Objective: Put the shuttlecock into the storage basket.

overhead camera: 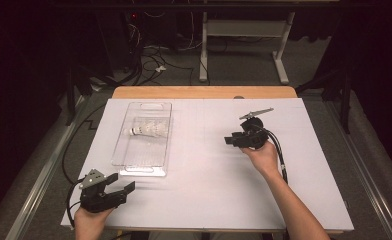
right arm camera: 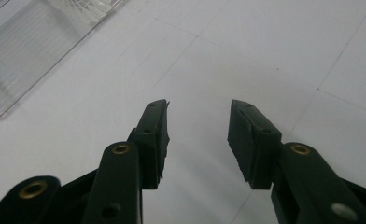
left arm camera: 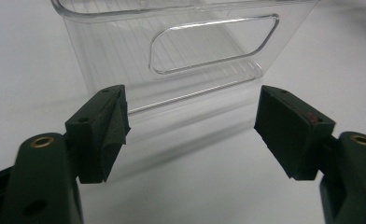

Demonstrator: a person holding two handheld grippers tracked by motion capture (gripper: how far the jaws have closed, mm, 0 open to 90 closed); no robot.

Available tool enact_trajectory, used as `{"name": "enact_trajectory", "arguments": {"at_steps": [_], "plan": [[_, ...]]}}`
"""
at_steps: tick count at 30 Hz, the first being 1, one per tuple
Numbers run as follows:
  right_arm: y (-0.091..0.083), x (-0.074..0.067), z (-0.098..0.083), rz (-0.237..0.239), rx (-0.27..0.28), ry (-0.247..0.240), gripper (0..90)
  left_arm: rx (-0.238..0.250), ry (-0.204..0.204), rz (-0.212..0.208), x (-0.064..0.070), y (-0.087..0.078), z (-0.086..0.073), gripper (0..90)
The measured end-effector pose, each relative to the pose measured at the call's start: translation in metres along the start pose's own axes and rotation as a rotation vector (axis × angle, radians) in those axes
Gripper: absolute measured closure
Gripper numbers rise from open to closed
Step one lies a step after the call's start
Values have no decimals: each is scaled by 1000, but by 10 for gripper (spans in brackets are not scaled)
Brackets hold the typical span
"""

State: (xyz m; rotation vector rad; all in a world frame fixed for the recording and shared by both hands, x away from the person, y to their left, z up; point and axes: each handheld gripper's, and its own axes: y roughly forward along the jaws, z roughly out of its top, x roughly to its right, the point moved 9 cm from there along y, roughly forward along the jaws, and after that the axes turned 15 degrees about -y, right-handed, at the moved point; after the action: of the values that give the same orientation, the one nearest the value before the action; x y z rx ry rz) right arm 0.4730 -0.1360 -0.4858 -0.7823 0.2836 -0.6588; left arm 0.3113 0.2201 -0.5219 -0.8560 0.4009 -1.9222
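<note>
Clear plastic tray [overhead camera: 143, 140] is sitting on the white table [overhead camera: 209, 170] with a shuttlecock [overhead camera: 146, 131] lying inside it. Left gripper [overhead camera: 121, 184] is hovering just near the tray's closest end, jaws wide apart, gripping nothing. Right gripper [overhead camera: 230, 140] is hanging well right of the tray, jaws apart and empty too.

The table [overhead camera: 209, 165] has a white top with a wooden edge at 12 o'clock. Around it lies a grey carpet floor [overhead camera: 244, 70]. Toward 12 o'clock a white desk frame [overhead camera: 281, 55] stands, and black cables [overhead camera: 151, 62] lie at 11 o'clock. The far room is dark.
</note>
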Motion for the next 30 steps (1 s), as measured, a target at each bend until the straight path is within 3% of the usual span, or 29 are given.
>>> {"name": "enact_trajectory", "arguments": {"at_steps": [30], "plan": [[-16,9,-21,-25,29,29,543,-2,-1,-2,1,0,0,270]]}}
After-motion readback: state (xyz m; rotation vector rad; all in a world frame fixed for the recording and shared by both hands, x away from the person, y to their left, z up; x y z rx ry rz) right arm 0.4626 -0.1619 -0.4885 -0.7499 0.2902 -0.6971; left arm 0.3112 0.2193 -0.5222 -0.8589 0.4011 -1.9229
